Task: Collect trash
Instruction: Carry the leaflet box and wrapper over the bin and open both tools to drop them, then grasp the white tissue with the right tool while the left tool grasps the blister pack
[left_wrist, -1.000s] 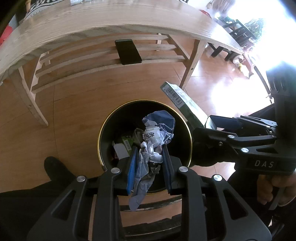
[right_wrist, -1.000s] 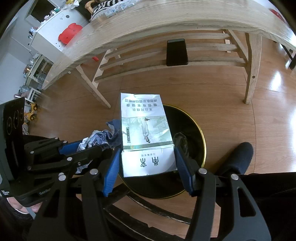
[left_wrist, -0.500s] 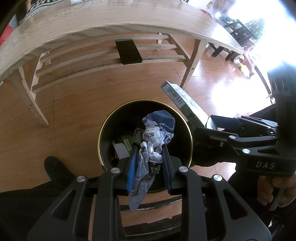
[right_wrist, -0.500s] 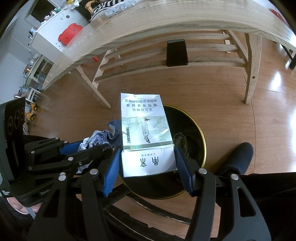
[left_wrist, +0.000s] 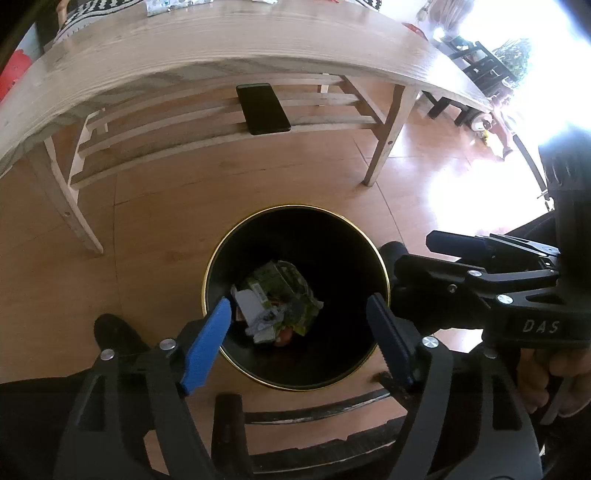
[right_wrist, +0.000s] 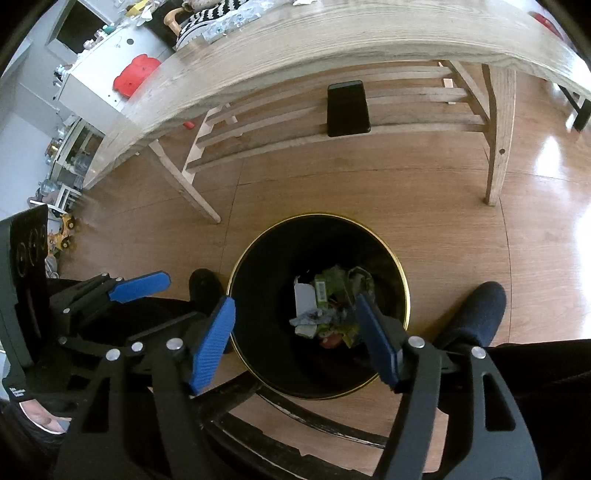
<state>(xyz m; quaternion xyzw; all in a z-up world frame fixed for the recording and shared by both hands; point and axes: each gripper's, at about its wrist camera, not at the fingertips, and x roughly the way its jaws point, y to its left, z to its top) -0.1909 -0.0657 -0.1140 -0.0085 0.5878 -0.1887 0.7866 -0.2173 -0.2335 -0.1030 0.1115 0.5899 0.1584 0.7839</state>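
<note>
black and gold-rimmed, the bin (left_wrist: 295, 229) held the trash (left_wrist: 277, 302) at its bottom while we hung the left gripper (left_wrist: 299, 339) and right gripper (right_wrist: 295, 339) above it, jaws wide and empty, best lifted straight clear.

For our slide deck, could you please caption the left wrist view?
Open left gripper above the gold-rimmed black round bin holding crumpled wrappers, open right gripper alongside.
</note>
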